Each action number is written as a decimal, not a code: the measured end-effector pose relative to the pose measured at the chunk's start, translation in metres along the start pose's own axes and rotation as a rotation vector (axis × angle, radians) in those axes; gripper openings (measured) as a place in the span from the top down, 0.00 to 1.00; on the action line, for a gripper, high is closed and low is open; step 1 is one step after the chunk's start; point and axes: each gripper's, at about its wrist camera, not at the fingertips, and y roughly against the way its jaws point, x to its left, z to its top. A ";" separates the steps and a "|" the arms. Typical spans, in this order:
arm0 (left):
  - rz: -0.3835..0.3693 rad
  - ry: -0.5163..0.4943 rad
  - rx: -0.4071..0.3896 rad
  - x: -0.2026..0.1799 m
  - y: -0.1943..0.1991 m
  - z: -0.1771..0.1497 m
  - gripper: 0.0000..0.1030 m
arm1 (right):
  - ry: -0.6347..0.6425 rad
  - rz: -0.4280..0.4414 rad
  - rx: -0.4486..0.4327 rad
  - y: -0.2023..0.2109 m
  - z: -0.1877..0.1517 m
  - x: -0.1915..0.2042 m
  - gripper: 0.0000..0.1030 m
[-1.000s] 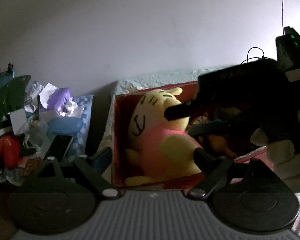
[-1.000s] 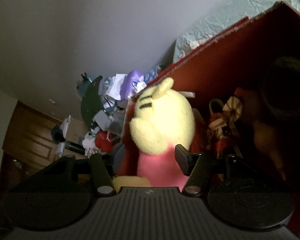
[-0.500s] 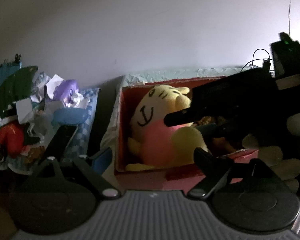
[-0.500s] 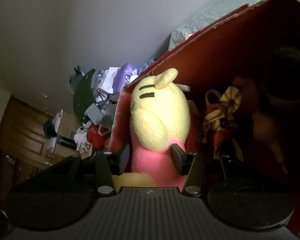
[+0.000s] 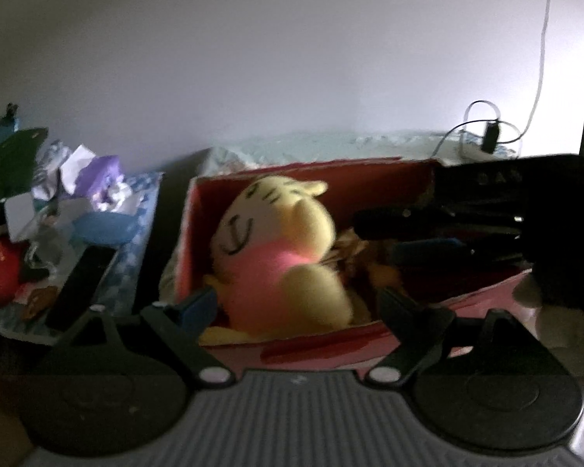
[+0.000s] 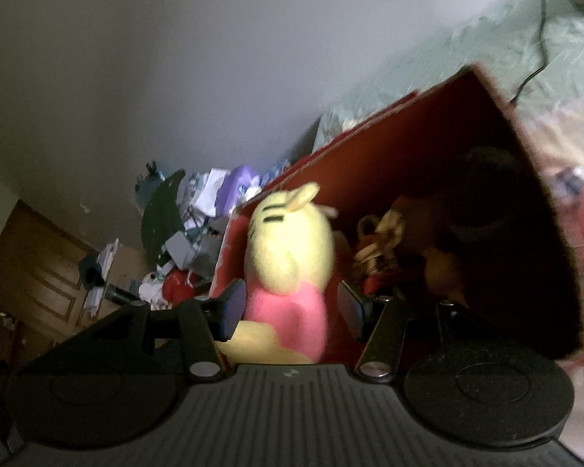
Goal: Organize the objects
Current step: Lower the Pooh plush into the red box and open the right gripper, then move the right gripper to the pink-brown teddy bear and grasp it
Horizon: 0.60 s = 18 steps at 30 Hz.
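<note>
Between the right gripper's point(image 6: 290, 311) parted fingers sits the yellow plush toy point(image 6: 292, 249), unclamped, inside the red box point(image 6: 440, 148). Half a second ago those fingers pinched its pink body. Left gripper point(image 5: 298, 303) hovers open outside.

A yellow plush toy in a pink shirt point(image 5: 276, 253), black stitched lines on its face, lies in a red cardboard box point(image 5: 331, 334). At nine o'clock lies a blue-and-white checked cloth point(image 5: 136, 229); at twelve o'clock, a pale green textured bed cover point(image 5: 331, 148).
</note>
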 end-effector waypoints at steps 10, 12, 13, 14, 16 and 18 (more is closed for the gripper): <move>-0.255 -0.030 0.006 -0.066 -0.001 0.020 0.09 | -0.009 -0.058 -0.141 0.097 0.009 -0.049 0.46; -0.312 -0.046 0.017 -0.088 -0.005 0.024 0.08 | -0.006 -0.089 -0.171 0.119 0.009 -0.061 0.46; -0.342 -0.057 0.024 -0.100 -0.008 0.026 0.08 | -0.004 -0.107 -0.186 0.130 0.009 -0.067 0.46; -0.371 -0.069 0.031 -0.113 -0.010 0.028 0.08 | -0.001 -0.128 -0.201 0.142 0.009 -0.075 0.46; -0.422 -0.097 0.038 -0.137 -0.013 0.031 0.07 | 0.005 -0.165 -0.228 0.163 0.009 -0.087 0.46; -0.480 -0.120 0.048 -0.161 -0.017 0.032 0.06 | 0.015 -0.206 -0.254 0.185 0.008 -0.100 0.46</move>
